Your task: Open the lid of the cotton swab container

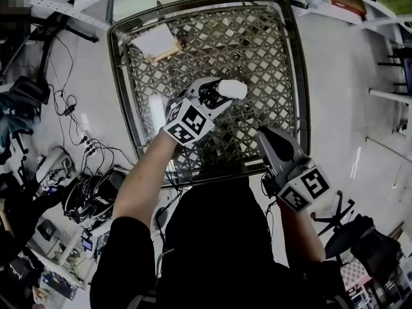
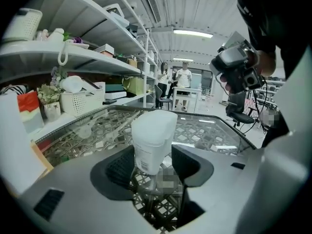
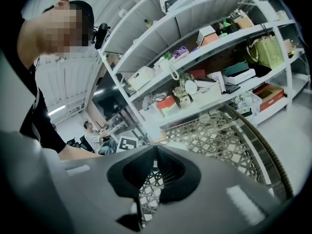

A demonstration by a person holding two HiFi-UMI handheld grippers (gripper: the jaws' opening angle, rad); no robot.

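The left tool (image 1: 219,95) is wide open above the glass-topped woven lattice surface (image 1: 257,44). The white plastic cotton swab container (image 2: 153,138), lid on, stands roughly upright between its jaws. A gap shows at the left pad, and the right pad lies just beside the container wall. The right tool (image 3: 156,172) is well apart, near the surface's front rim. Its jaws are almost together and hold nothing.

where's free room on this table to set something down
Bare: the far-right stretch of the table, between the cotton swab container and the far and right rims. Crowded: the middle, where the left gripper straddles the container; the near-right corner under the right gripper; the far-left corner holds a white card.
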